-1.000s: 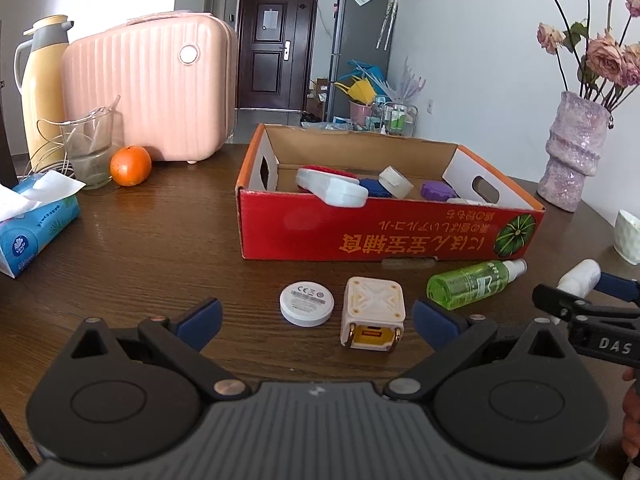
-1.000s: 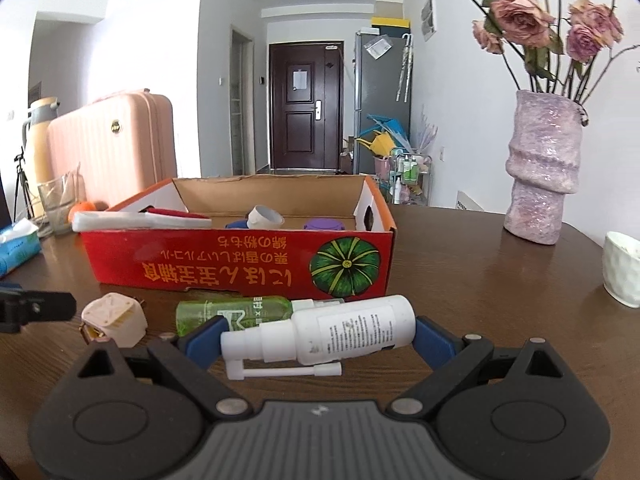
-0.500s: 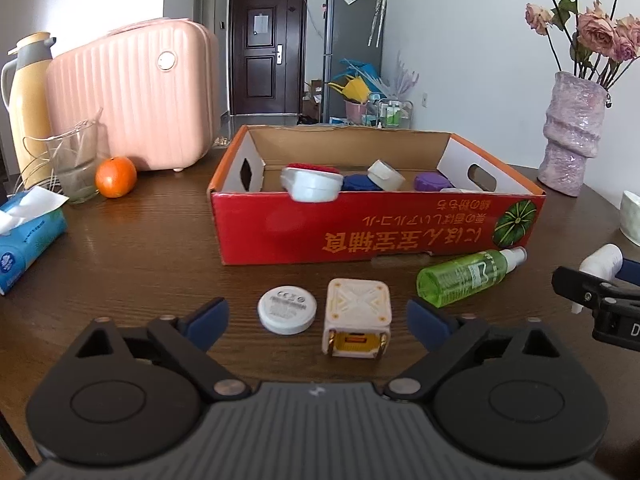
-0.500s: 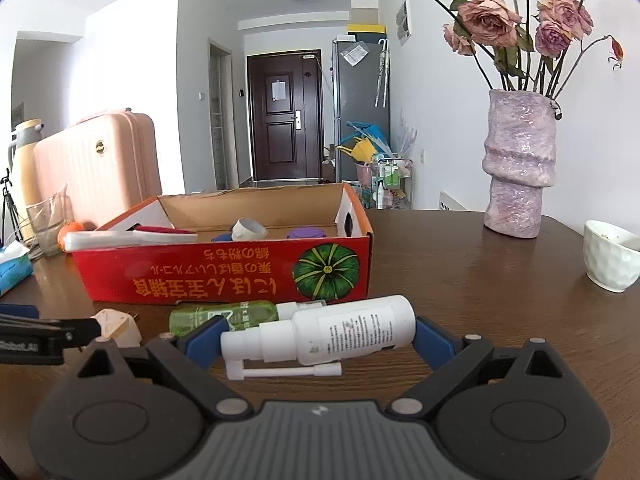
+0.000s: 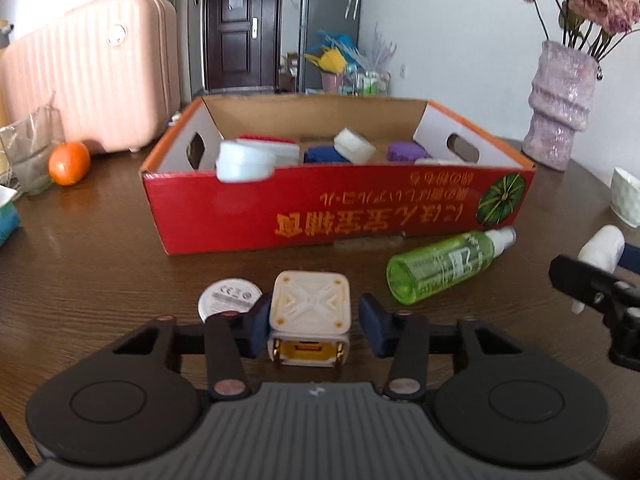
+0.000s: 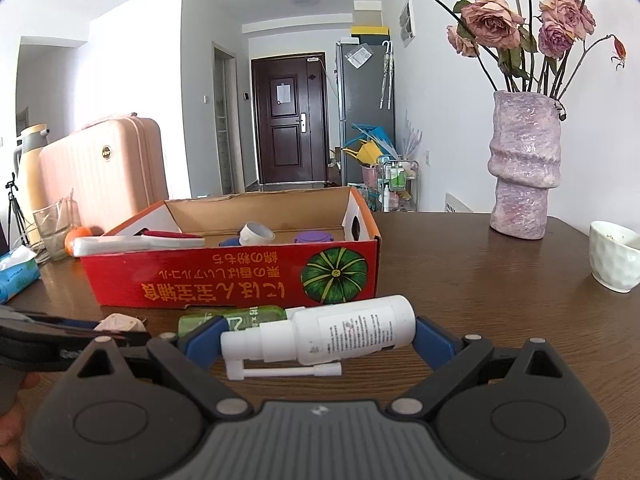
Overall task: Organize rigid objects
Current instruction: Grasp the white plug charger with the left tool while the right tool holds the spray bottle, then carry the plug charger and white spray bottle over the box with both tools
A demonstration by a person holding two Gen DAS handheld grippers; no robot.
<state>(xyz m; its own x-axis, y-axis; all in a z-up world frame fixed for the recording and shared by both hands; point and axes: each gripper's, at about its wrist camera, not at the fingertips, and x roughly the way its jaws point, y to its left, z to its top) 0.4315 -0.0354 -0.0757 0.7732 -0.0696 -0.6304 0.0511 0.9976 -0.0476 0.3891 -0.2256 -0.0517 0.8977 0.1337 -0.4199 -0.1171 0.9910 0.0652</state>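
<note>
A cream cube charger (image 5: 310,300) lies on the brown table between the blue pads of my left gripper (image 5: 314,320). Its jaws are closing; the left pad is at the cube's side and a small gap shows at the right pad. A white disc (image 5: 230,296) sits just left of the cube, and a green spray bottle (image 5: 440,266) lies to its right. My right gripper (image 6: 318,338) is shut on a white spray bottle (image 6: 340,334), held crosswise. Behind stands the red cardboard box (image 5: 320,216) with several items inside.
A purple vase (image 5: 560,108) with dried roses and a white cup (image 5: 626,198) stand at the right. A pink suitcase (image 5: 92,72), an orange (image 5: 69,163) and a glass (image 5: 30,152) are at the left, and a tissue pack (image 6: 16,276) lies by the left edge.
My left gripper has moved forward and down onto the cube charger, and its jaws have narrowed from wide apart to close around it. The right gripper still holds the white bottle.
</note>
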